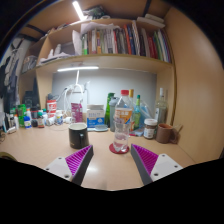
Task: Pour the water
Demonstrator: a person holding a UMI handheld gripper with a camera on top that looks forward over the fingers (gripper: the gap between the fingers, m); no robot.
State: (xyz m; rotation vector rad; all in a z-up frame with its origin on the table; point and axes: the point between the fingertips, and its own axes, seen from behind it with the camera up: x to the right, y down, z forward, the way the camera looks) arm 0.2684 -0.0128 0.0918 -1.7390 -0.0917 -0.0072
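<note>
A clear plastic water bottle (122, 112) with a red cap stands on the wooden desk (40, 148), just beyond my fingers. In front of it a clear glass (120, 143) sits on a red coaster (120, 150), ahead of the fingers and slightly between their tips. A dark cylindrical cup (78, 135) stands left of the glass, beyond the left finger. My gripper (113, 157) is open, its purple pads (81, 160) spread wide with bare desk between them. Nothing is held.
Along the desk's back stand several bottles, jars and boxes: a large clear jug (76, 100), green bottles (110, 108), a small jar (150, 128) and a brown cup (166, 133). A shelf of books (125, 42) hangs above. A lit lamp strip (76, 68) glows beneath the shelf.
</note>
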